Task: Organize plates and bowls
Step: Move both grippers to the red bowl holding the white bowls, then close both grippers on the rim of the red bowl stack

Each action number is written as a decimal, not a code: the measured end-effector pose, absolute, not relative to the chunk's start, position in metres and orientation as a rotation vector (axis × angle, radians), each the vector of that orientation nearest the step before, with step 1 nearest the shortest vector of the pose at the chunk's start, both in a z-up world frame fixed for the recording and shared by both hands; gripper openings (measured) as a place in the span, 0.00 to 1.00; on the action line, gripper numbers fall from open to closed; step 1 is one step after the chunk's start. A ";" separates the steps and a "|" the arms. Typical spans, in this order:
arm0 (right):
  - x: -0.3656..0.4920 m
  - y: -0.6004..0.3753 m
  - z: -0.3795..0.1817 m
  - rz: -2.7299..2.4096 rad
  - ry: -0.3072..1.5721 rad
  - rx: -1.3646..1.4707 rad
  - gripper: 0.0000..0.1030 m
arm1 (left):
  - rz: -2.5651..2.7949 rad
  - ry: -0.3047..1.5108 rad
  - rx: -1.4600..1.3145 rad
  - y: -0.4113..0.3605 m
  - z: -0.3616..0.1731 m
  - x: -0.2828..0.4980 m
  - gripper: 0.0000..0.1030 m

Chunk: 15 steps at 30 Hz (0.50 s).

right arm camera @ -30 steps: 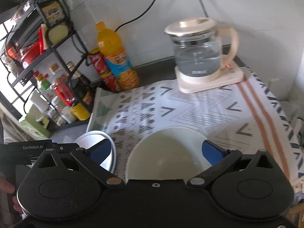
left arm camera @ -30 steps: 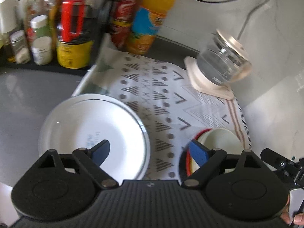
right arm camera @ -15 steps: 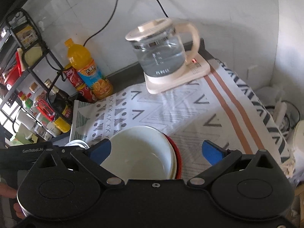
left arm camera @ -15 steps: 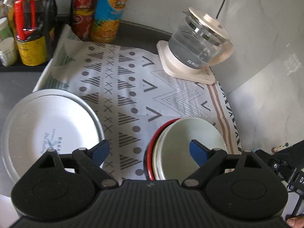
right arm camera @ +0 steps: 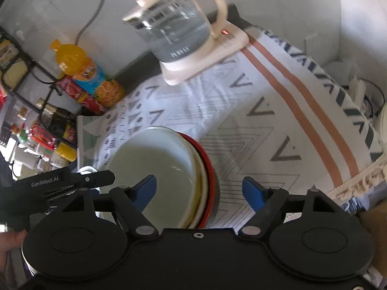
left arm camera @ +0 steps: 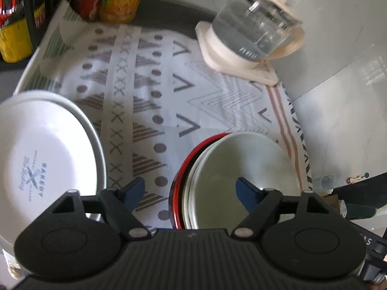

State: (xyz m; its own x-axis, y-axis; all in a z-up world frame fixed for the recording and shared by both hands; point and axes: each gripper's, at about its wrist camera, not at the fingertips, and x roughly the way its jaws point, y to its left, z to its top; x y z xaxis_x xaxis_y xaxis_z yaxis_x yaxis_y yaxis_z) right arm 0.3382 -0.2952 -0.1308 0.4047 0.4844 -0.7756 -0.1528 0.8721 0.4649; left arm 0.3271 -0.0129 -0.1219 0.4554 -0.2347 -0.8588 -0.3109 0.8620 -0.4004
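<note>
A stack of bowls sits on the patterned cloth: a white bowl [left arm camera: 244, 166] on top, a red bowl [left arm camera: 180, 171] at the bottom; the white bowl [right arm camera: 154, 162] and red bowl [right arm camera: 209, 178] also show in the right wrist view. A white plate [left arm camera: 43, 159] with "BAKERY" print lies to the left. My left gripper [left arm camera: 189, 192] is open and empty, its right finger over the white bowl, its left finger over the cloth. My right gripper [right arm camera: 199, 189] is open and empty, straddling the stack's right rim. The left gripper's body [right arm camera: 60, 183] shows at the right wrist view's left.
A glass kettle [left arm camera: 256, 24] on a cream base stands at the back of the cloth [left arm camera: 150, 91]. An orange soda bottle [right arm camera: 89, 77], a red can [right arm camera: 79, 96] and a rack of jars [right arm camera: 43, 130] stand at the back left. A wall [left arm camera: 338, 91] rises right.
Both grippers have shifted right and closer to the bowl stack. The plate has slid toward the left edge of the left view. Both stay open.
</note>
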 end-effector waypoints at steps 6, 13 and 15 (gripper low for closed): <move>0.346 -0.291 -0.157 0.405 1.161 0.370 0.61 | 0.059 1.167 -0.612 -0.007 -0.144 0.333 0.54; 0.349 -0.285 -0.181 0.408 1.230 0.387 0.50 | 0.047 1.215 -0.665 -0.007 -0.162 0.338 0.37; 0.351 -0.283 -0.184 0.417 1.239 0.383 0.46 | 0.048 1.218 -0.659 -0.009 -0.164 0.337 0.31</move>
